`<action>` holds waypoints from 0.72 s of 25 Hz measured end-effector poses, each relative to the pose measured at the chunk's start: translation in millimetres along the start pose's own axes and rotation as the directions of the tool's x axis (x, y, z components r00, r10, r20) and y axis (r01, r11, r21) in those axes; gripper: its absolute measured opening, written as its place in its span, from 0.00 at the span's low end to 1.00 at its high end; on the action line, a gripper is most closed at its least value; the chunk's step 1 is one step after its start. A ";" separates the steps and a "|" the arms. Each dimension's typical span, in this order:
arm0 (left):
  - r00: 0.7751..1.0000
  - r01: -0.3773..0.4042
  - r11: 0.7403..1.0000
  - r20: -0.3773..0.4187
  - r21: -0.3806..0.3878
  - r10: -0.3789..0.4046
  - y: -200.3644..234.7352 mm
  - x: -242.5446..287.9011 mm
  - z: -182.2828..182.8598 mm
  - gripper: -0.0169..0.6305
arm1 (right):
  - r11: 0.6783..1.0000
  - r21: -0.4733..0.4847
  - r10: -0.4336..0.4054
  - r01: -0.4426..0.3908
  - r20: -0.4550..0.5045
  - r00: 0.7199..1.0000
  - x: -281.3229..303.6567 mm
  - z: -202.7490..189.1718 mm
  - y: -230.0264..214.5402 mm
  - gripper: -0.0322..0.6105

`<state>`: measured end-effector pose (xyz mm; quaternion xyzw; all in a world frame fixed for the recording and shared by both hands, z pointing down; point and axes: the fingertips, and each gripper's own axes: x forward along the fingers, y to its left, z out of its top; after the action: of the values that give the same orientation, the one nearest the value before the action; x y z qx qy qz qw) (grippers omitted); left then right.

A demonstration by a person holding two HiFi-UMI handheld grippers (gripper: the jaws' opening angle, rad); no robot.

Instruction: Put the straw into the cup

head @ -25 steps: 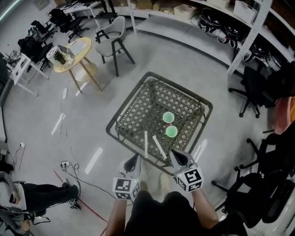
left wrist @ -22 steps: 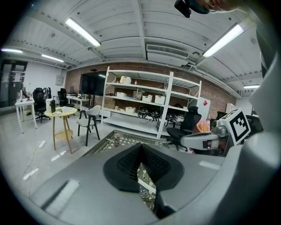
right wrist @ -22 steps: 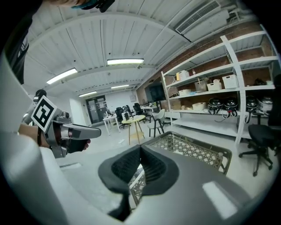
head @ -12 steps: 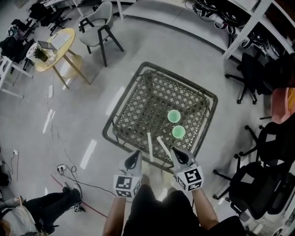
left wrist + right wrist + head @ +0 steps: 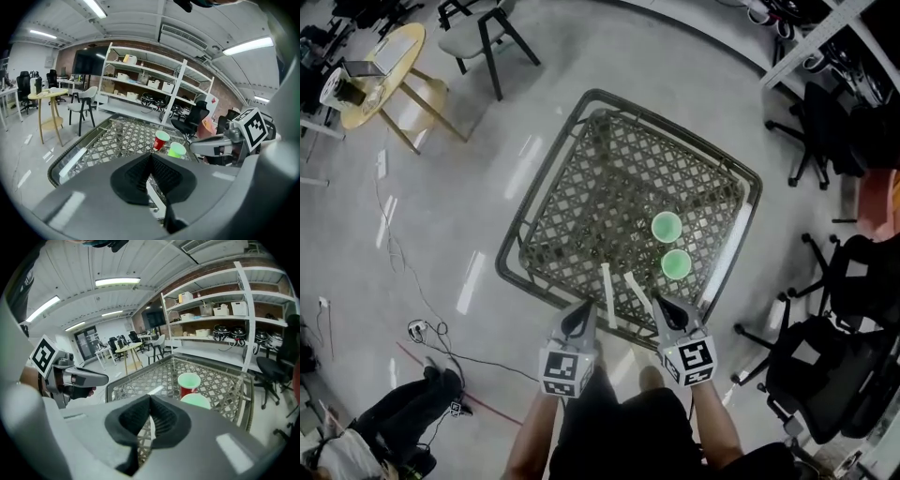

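Bright, even light from ceiling strips (image 5: 247,45); glare streaks on the floor (image 5: 472,281); strong fisheye bending at picture edges.

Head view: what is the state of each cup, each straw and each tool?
Red tapered cup: upright, no straw inside.
Green tapered cup: upright, no straw inside.
Left thin white straw: lying flat, not held.
Right thin white straw: lying flat, not held.
Left tool: shut, empty.
Right tool: shut, empty.

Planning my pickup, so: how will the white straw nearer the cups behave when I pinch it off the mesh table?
The straw looks long and thin, so probably light and easily squashed. Likely round, it may roll, though the lattice table could hold it.
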<state>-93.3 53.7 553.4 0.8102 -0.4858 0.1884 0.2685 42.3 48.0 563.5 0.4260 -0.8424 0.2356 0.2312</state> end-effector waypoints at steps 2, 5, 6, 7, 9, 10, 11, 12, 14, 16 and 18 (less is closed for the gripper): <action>1.000 0.006 1.000 -0.017 -0.011 -0.007 3.2 8.5 -10.1 0.04 | 1.000 -0.008 0.004 -0.004 -0.024 1.000 9.5 -10.2 -1.1 0.05; 0.999 0.011 1.000 -0.034 -0.025 -0.011 8.2 16.7 -18.7 0.04 | 1.000 -0.014 0.012 -0.012 -0.053 0.999 20.5 -21.3 -0.7 0.05; 0.999 0.010 1.000 -0.038 -0.029 -0.011 10.2 18.4 -21.5 0.04 | 1.000 -0.015 0.013 -0.014 -0.060 0.998 24.2 -24.1 -0.7 0.05; 0.999 0.008 0.999 -0.044 -0.035 -0.010 12.4 19.6 -25.0 0.04 | 1.000 -0.020 0.015 -0.016 -0.067 0.998 28.3 -26.9 -0.7 0.05; 0.999 0.004 0.999 -0.054 -0.043 -0.006 16.1 21.0 -31.3 0.04 | 0.999 -0.034 0.020 -0.024 -0.094 0.995 36.6 -34.1 -0.3 0.05; 0.998 0.002 0.999 -0.059 -0.043 -0.004 17.6 21.2 -33.7 0.04 | 0.999 -0.041 0.026 -0.030 -0.113 0.993 40.8 -38.3 0.3 0.05; 0.998 0.000 0.999 -0.063 -0.045 -0.003 18.8 21.1 -35.9 0.04 | 0.998 -0.049 0.029 -0.036 -0.133 0.991 44.9 -42.6 0.8 0.05; 0.998 -0.001 0.999 -0.067 -0.048 -0.002 19.6 20.7 -37.4 0.04 | 0.998 -0.058 0.029 -0.038 -0.150 0.988 49.0 -46.8 1.0 0.05; 0.997 -0.004 0.998 -0.072 -0.056 0.000 20.6 19.7 -37.5 0.04 | 0.996 -0.083 0.022 -0.036 -0.174 0.985 57.5 -52.6 0.9 0.06; 0.997 -0.007 0.998 -0.073 -0.063 0.003 21.3 18.8 -37.9 0.04 | 0.994 -0.094 0.028 -0.048 -0.203 0.979 66.0 -57.2 2.6 0.08; 0.997 -0.009 0.998 -0.074 -0.068 0.004 21.5 18.1 -38.8 0.04 | 0.994 -0.087 0.044 -0.066 -0.239 0.970 73.5 -64.9 4.7 0.11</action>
<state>-105.8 57.0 599.5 0.7913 -0.4844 0.2024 0.3134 11.7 44.3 656.7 0.3598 -0.8305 0.2507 0.3433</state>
